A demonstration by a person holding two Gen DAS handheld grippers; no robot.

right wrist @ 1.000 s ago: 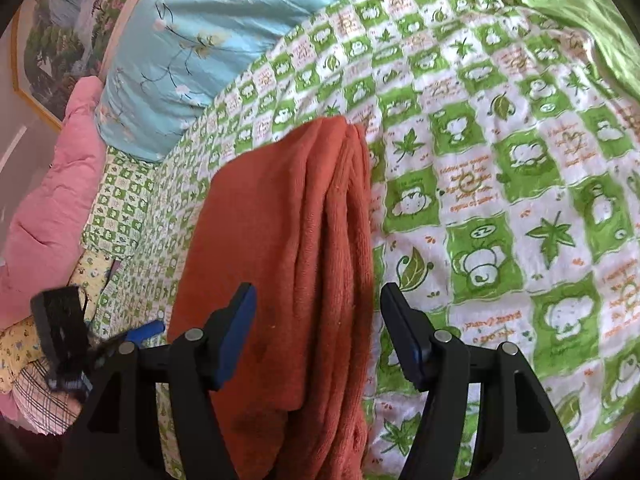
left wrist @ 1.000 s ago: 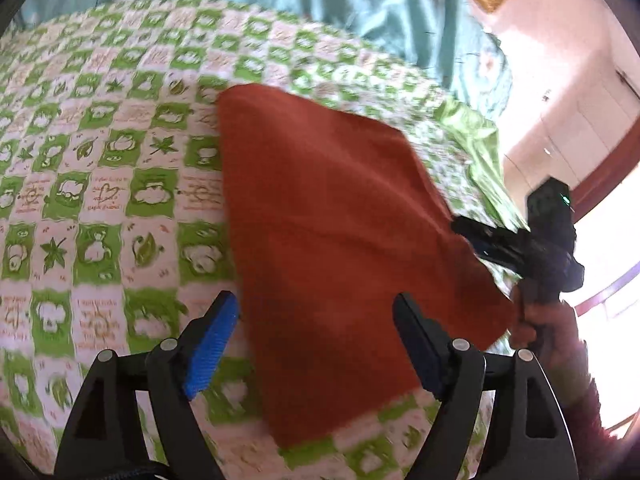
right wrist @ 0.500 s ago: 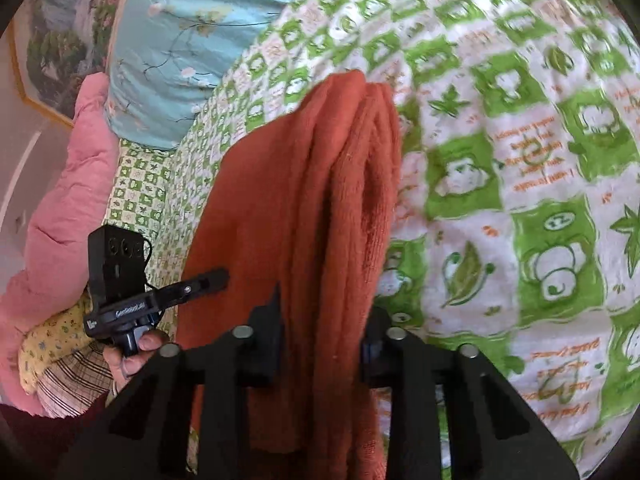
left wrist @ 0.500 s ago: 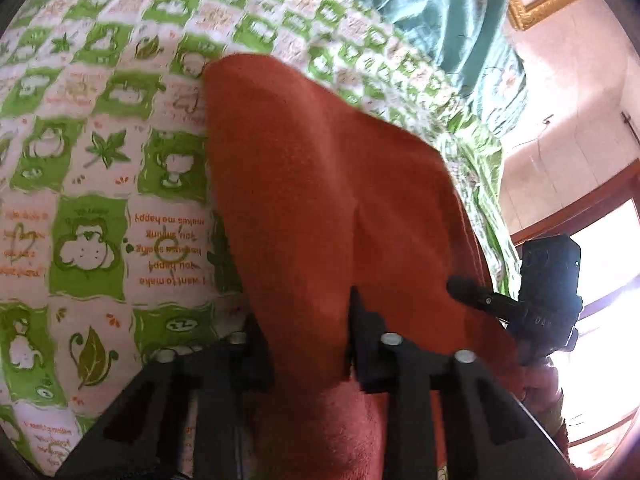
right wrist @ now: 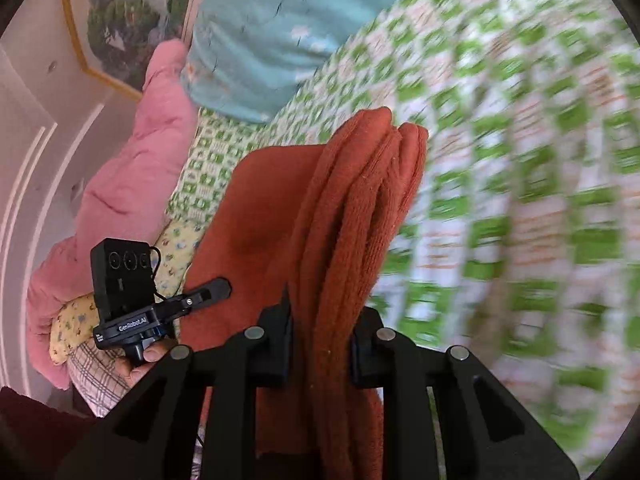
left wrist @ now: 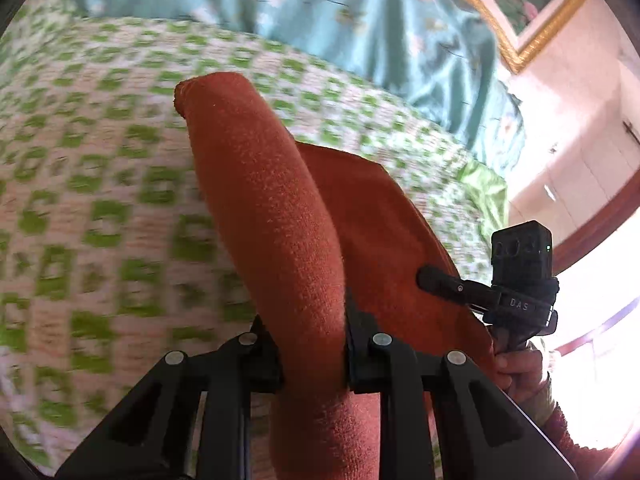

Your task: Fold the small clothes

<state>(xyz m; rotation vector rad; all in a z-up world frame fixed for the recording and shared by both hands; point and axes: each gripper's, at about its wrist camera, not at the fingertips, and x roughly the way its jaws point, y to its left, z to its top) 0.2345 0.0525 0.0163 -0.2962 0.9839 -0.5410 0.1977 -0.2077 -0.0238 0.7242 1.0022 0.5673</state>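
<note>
A rust-orange folded cloth (left wrist: 280, 216) is lifted off the green-and-white checked bedspread (left wrist: 100, 200). My left gripper (left wrist: 314, 356) is shut on one near corner of it. My right gripper (right wrist: 320, 344) is shut on the other near corner, where several stacked layers of the orange cloth (right wrist: 360, 208) show. The cloth stretches between the two grippers and its far edge hangs toward the bed. The right gripper also shows in the left wrist view (left wrist: 440, 284), and the left gripper shows in the right wrist view (right wrist: 200, 296).
A teal flowered quilt (left wrist: 360, 20) lies at the head of the bed. A pink quilt (right wrist: 132, 168) and yellow and plaid fabrics (right wrist: 80, 320) lie at the bed's side. A framed picture (right wrist: 128, 12) hangs on the wall. The checked bedspread (right wrist: 520, 200) spreads to the right.
Both grippers went from open around the cloth's near edge to shut on it, then lifted it off the bed. The view is now blurred by motion.
</note>
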